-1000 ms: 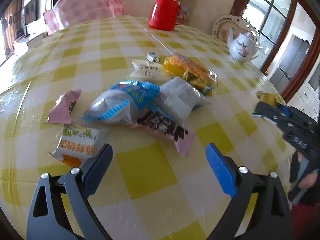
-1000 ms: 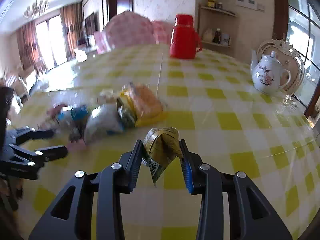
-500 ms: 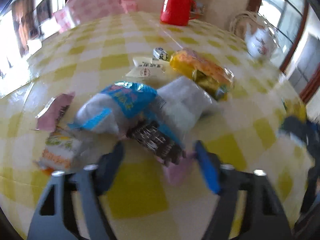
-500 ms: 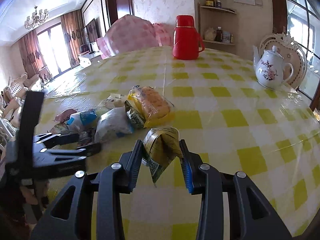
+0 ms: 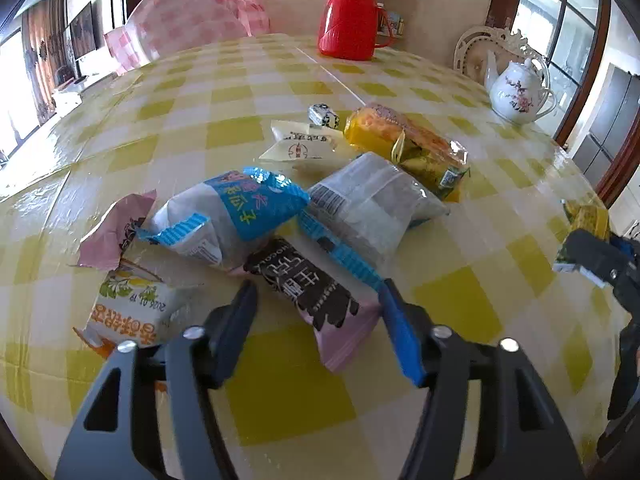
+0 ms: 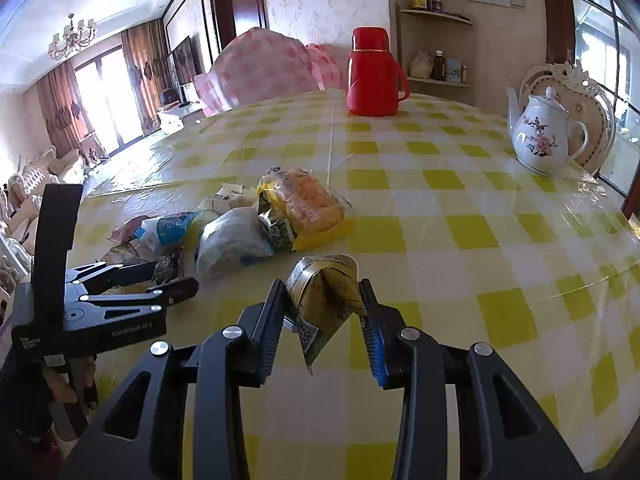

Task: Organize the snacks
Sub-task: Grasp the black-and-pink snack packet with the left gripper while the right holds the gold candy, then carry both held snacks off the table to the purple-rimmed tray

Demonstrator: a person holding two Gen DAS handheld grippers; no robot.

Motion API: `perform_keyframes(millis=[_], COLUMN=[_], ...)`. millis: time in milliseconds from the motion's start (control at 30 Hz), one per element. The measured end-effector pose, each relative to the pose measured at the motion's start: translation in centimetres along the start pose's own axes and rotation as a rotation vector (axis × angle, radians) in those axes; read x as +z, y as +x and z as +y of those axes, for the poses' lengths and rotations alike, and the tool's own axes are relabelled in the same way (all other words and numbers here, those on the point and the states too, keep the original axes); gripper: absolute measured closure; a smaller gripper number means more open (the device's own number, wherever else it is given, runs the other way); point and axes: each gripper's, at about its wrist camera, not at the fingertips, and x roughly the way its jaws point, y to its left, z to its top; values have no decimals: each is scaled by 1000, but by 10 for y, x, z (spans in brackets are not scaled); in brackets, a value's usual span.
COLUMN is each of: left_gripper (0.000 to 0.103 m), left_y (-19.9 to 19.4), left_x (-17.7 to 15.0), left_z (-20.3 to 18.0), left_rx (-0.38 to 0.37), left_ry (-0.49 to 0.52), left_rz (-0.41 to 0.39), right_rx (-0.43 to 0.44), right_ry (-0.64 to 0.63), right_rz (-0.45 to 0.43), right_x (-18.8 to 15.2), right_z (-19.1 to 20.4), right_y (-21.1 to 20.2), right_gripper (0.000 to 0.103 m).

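A pile of snack packets lies on the yellow-checked table (image 5: 280,392). My left gripper (image 5: 316,292) is closing, and its pads touch both sides of a pink and black snack packet (image 5: 340,332) at the near edge of the pile. Behind that packet lie a blue and white packet (image 5: 228,216) and a grey packet (image 5: 372,204). In the right wrist view the left gripper (image 6: 176,276) sits low at the left. My right gripper (image 6: 320,284) is shut on a gold-green packet (image 6: 324,300) and holds it off the table, to the right of the pile.
Further snacks in the pile: an orange cake packet (image 5: 404,144), a white and orange packet (image 5: 132,312), a pink wrapper (image 5: 116,232) and a white packet (image 5: 300,146). A red thermos (image 5: 348,16) stands at the back, a flowered teapot (image 5: 516,94) at the right.
My left gripper has moved in towards the pile and its jaws have narrowed from wide open to around the pink and black packet. The right gripper has kept still with its packet.
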Motion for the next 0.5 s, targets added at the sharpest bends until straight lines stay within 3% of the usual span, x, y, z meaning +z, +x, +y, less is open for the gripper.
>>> perform_keyframes(millis=[33, 233, 367, 500], left_gripper=[68, 69, 69, 69], left_y=[-1, -16, -30, -36], left_x=[0, -9, -20, -27], left_z=[0, -12, -15, -18], left_rx=[-11, -37, -100, -101], left_ry=[4, 66, 71, 68], left_rz=[-7, -19, -38, -53], right_rx=[1, 8, 30, 41], right_ry=[1, 18, 42, 58], right_rz=[1, 3, 10, 6], right_x=[-1, -7, -16, -22], right_z=[0, 0, 0, 2], right_y=[0, -2, -5, -10], right_gripper=[66, 66, 66, 66])
